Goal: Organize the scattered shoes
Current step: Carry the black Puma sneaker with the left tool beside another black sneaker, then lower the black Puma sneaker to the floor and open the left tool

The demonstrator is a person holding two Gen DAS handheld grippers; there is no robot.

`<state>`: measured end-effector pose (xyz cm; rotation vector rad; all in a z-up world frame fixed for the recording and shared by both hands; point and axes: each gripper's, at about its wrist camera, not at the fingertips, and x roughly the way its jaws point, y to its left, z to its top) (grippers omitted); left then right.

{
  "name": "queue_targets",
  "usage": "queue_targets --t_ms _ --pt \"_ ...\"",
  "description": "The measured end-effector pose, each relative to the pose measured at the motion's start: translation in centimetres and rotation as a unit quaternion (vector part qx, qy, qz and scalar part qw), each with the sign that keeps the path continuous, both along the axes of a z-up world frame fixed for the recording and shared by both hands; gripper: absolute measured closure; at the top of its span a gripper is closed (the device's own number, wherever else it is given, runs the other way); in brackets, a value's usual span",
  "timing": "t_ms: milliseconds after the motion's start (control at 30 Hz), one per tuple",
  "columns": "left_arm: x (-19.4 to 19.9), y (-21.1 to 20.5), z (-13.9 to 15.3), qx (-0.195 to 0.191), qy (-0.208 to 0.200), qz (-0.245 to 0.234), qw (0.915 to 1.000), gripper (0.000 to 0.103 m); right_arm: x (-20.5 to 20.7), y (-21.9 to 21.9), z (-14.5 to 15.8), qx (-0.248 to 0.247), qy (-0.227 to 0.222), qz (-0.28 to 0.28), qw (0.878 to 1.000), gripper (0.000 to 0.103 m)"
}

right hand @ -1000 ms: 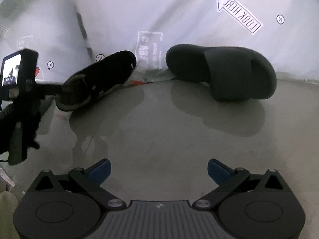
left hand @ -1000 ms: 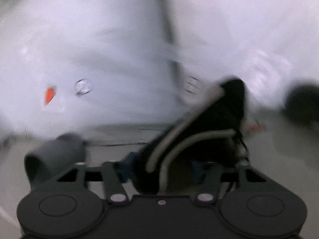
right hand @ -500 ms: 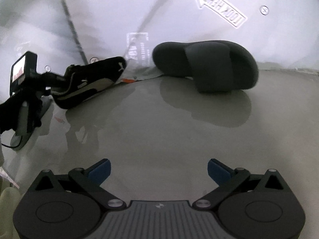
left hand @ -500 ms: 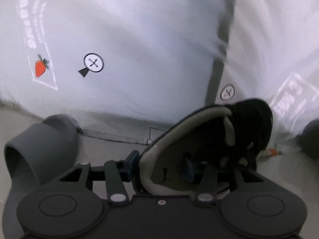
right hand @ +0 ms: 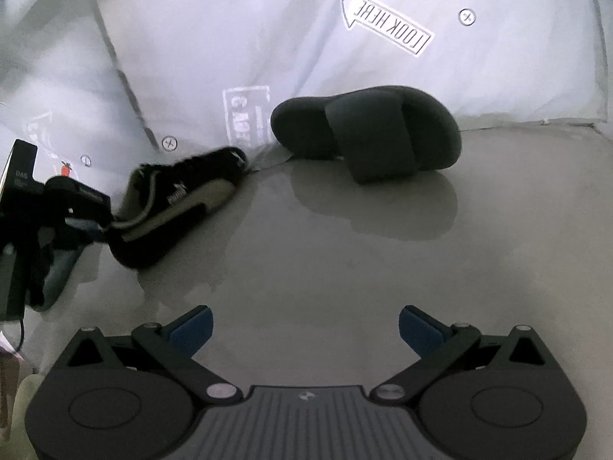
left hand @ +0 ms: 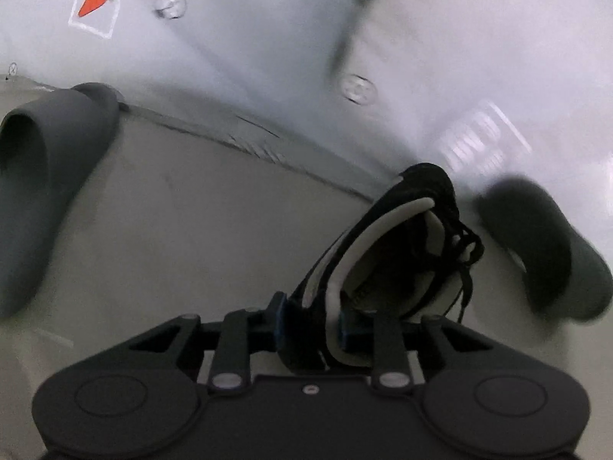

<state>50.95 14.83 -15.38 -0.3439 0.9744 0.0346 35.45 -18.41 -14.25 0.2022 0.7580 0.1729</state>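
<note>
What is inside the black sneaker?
One blue finger of the left tool sits inside the black sneaker, pinching its heel wall. A pale lining shows too. The toe end is hidden by the tongue and laces.

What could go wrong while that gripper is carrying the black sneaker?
The left gripper pinches only the heel rim of the sneaker, so the shoe could twist or slip out. Its loose laces dangle and might snag. A grey slide lies close on the right, so swinging the sneaker could knock it. The right gripper is open and empty, giving no support.
</note>
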Motion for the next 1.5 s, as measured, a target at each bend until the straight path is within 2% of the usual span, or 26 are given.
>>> queue_targets --t_ms 133,200,400,633,800,1000,1100,1267,1400,1500 --pt "-2.5 -4.0 -0.8 -0.071 0.051 0.003 0.9962 0.074 -2.1 -1.5 0.5 0.002 -0.003 -0.021 1.0 0.001" --pt "-4.4 -7.0 -1.3 -0.093 0.059 0.005 0.9939 0.074 -3.5 -2.6 0.9 0.0 -0.006 -0.037 0.999 0.001" --pt "-7.6 -14.8 -0.9 -0.078 0.083 -0.061 0.9917 0.073 -7.1 -6.5 2.1 -0.009 -0.02 -0.089 0.996 0.001" --pt "-11.4 -20.7 -0.5 -0.059 0.102 -0.098 0.9882 0.073 -10.9 -10.5 3.0 -0.014 -0.033 -0.146 0.989 0.001" --pt "-16.4 -23.7 -0.3 -0.052 0.107 -0.108 0.987 0.073 -14.2 -13.1 3.0 -0.015 -0.035 -0.165 0.986 0.001" --pt "-22.2 -25.2 -0.2 -0.042 0.111 -0.125 0.985 0.073 -16.5 -14.3 2.6 -0.022 -0.031 -0.153 0.988 0.001" --pt "-24.4 -25.9 0.2 -0.019 0.098 -0.147 0.9841 0.074 -17.8 -14.6 2.6 -0.027 -0.027 -0.139 0.99 0.001" --pt "-26.7 -27.0 0.1 -0.008 0.091 -0.153 0.9839 0.073 -19.7 -15.2 2.5 -0.034 -0.023 -0.119 0.992 0.001" --pt "-27.4 -27.6 0.3 -0.002 0.082 -0.15 0.9852 0.073 -20.7 -15.6 2.5 -0.035 -0.02 -0.107 0.993 0.001" --pt "-27.8 -27.7 0.8 -0.004 0.076 -0.167 0.9831 0.072 -20.8 -15.8 2.5 -0.031 -0.014 -0.102 0.994 0.001"
